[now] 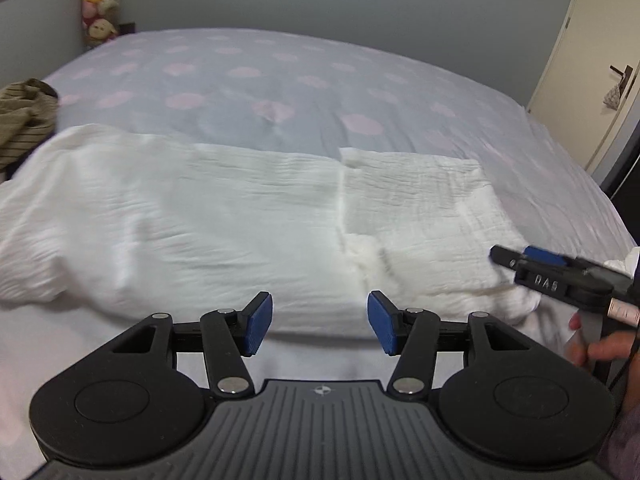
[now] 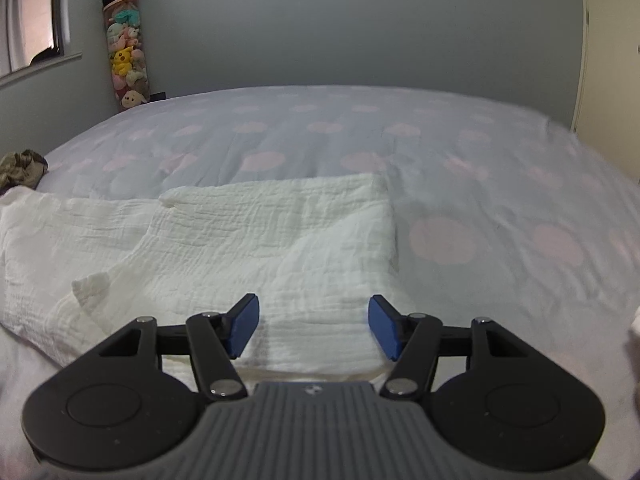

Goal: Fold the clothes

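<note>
A white crinkled garment (image 1: pixel 200 220) lies across the near side of the bed, with its right end folded over into a flat panel (image 1: pixel 416 196). My left gripper (image 1: pixel 320 314) hovers open over the garment's near edge, nothing between its blue pads. In the right wrist view the folded panel (image 2: pixel 288 232) lies straight ahead. My right gripper (image 2: pixel 314 318) stands open above the panel's near hem, its pads apart from the cloth. In the left wrist view the right gripper (image 1: pixel 516 258) shows at the right, just above the garment's right end, held by a hand (image 1: pixel 600 350).
The bed has a lilac cover with pink dots (image 1: pixel 280 80). An olive striped garment (image 1: pixel 24 116) is bunched at the far left edge. A column of stuffed toys (image 2: pixel 126 40) stands in the back left corner. A cream door (image 1: pixel 592 60) is on the right.
</note>
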The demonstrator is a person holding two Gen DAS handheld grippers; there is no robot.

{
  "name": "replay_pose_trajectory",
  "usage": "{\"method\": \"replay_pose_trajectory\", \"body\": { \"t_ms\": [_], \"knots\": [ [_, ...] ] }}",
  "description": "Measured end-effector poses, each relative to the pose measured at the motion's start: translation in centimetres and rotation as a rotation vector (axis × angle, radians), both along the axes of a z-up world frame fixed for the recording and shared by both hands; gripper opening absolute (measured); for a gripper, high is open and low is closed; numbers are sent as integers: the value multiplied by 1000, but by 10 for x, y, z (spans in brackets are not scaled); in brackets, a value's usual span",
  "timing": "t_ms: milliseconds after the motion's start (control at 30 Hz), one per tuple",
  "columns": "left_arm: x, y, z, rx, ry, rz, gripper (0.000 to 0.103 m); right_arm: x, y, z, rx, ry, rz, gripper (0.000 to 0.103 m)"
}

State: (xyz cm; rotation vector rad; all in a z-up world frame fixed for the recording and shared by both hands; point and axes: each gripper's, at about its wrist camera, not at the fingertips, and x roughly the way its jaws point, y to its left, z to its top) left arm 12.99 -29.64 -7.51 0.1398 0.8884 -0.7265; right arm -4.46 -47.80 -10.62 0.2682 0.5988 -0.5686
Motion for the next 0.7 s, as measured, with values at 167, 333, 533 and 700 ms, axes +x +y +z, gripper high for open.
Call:
{"method": "replay_pose_trajectory", "body": {
  "t_ms": [167, 333, 533, 700],
  "knots": [
    [26, -38, -2, -35, 70, -18, 53, 6, -1, -6, 4, -5, 23, 64],
    [61, -67, -29, 6, 218, 30, 50, 11, -2, -9, -20, -10, 43, 64],
    [72, -73, -51, -26, 377, 45, 33, 13, -4, -13, -31, -14, 45, 64],
    [83, -80, -59, -29, 403, 63, 33, 13, -4, -12, -28, -26, 46, 64]
  ]
}}
